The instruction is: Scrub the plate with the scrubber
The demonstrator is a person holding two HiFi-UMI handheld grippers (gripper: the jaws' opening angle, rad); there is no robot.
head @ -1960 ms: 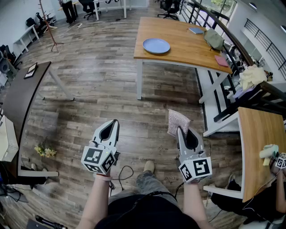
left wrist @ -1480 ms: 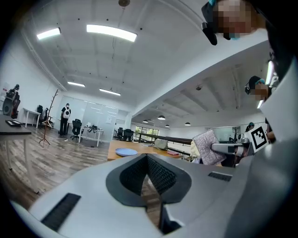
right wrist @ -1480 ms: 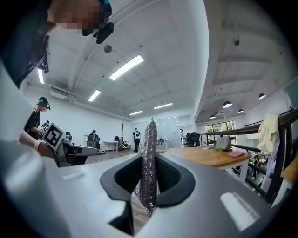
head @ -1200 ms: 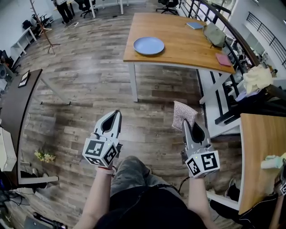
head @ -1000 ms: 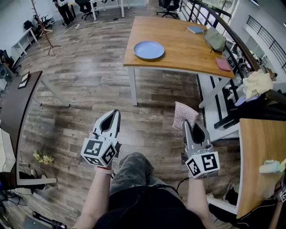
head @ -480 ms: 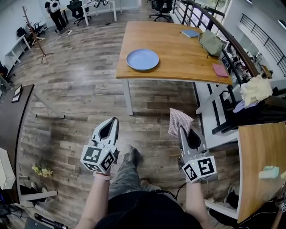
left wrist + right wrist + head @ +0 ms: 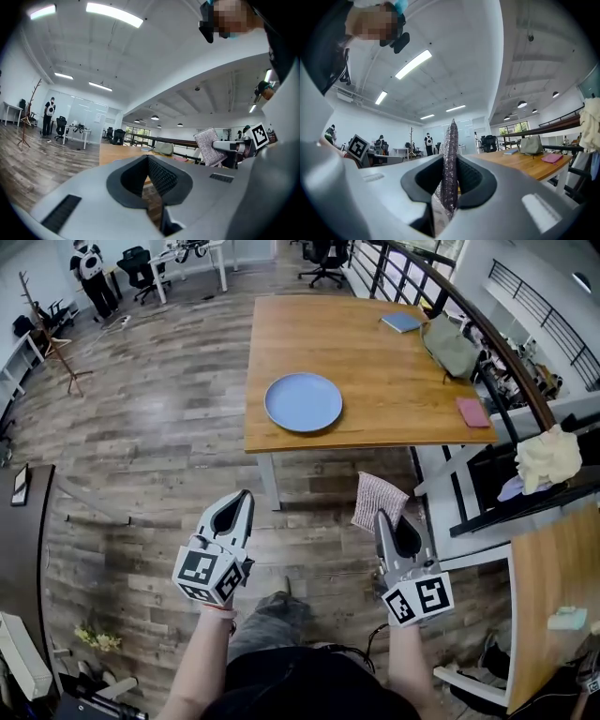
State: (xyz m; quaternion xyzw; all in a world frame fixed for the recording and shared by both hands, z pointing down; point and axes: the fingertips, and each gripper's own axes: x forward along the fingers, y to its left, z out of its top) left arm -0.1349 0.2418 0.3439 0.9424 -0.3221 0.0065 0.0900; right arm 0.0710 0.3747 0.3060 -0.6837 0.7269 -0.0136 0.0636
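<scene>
**Head view.** Both grippers are held over the wood floor (image 7: 169,456), short of the table (image 7: 394,381). The left gripper (image 7: 244,495) is at 7 o'clock in the frame and the right gripper (image 7: 379,515) is at 5 o'clock. Both point toward 12. The scrubber (image 7: 377,499), a speckled grey pad, stands upright out of the right gripper's tips. The blue plate (image 7: 303,401) lies flat on the table near its front-left corner, at about 12 o'clock from the left gripper and 11 o'clock from the right, well apart from both. Further along the tabletop are a blue book (image 7: 401,322) at 1 o'clock from the plate, an olive bag (image 7: 450,332) just right of the book, and a pink pad (image 7: 473,412) at 3 o'clock by the right edge.

**Left gripper view.** The jaws of the left gripper (image 7: 148,157) are pressed together at the tips with nothing between them. The table (image 7: 117,152) shows just above them. At 3 o'clock the scrubber (image 7: 209,146) sticks up from the other gripper.

**Right gripper view.** The jaws of the right gripper (image 7: 451,158) pinch the scrubber (image 7: 450,140), seen edge-on and rising to 12 o'clock past the tips. The table (image 7: 520,163) runs off at 3 o'clock with the bag (image 7: 530,145) and pink pad (image 7: 553,158) on it. The plate is not visible here.
</scene>
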